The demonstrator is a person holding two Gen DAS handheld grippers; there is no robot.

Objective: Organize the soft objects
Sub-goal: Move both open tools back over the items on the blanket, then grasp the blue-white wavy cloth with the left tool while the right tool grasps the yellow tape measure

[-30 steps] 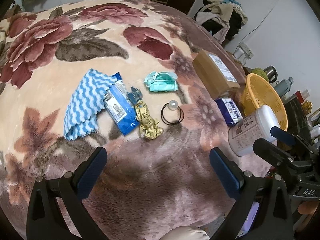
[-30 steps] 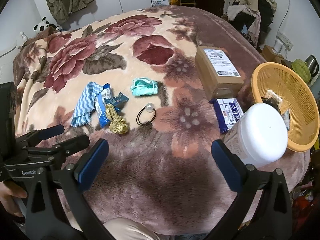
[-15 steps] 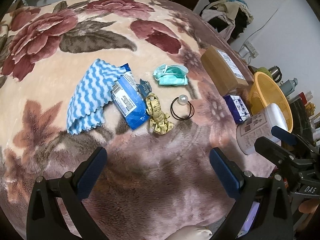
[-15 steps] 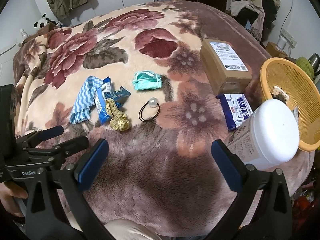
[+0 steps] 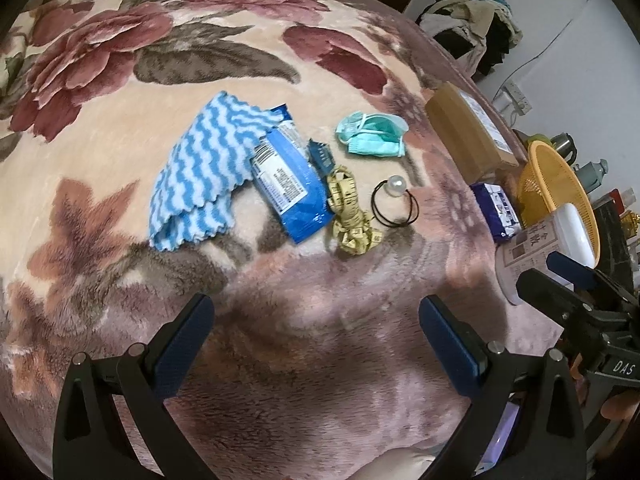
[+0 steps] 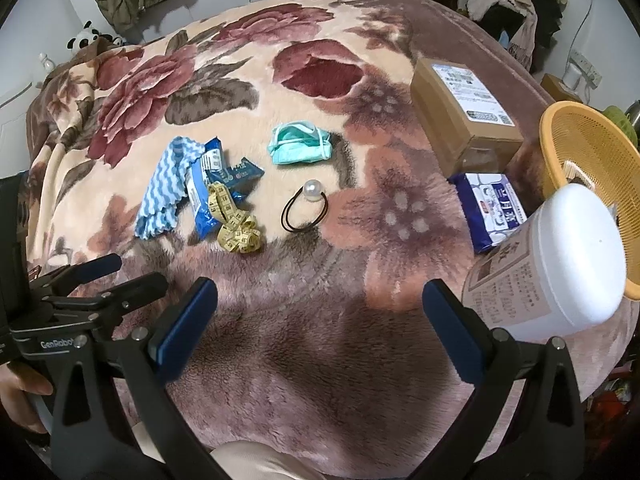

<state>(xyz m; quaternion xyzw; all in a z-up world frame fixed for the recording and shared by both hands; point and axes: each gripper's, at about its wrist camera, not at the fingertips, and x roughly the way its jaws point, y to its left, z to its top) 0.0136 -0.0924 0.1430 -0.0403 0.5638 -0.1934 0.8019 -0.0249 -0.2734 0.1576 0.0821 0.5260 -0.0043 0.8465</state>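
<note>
— What is shown in the left wrist view?
— The left gripper (image 5: pixel 312 344) is seen spread wide and empty at bottom centre. Nothing appears sorted yet: the striped cloth (image 5: pixel 204 172), wipes packet (image 5: pixel 290 188), tape measure (image 5: pixel 350 216), hair tie (image 5: pixel 394 204) and face mask (image 5: pixel 372 134) lie mid-frame on the floral blanket (image 5: pixel 120 80).

— And the right wrist view?
— The right gripper (image 6: pixel 320 328) is likewise held wide open with nothing in it. An orange basket (image 6: pixel 588 148) is seen at right, clothes heaped at upper right.
</note>
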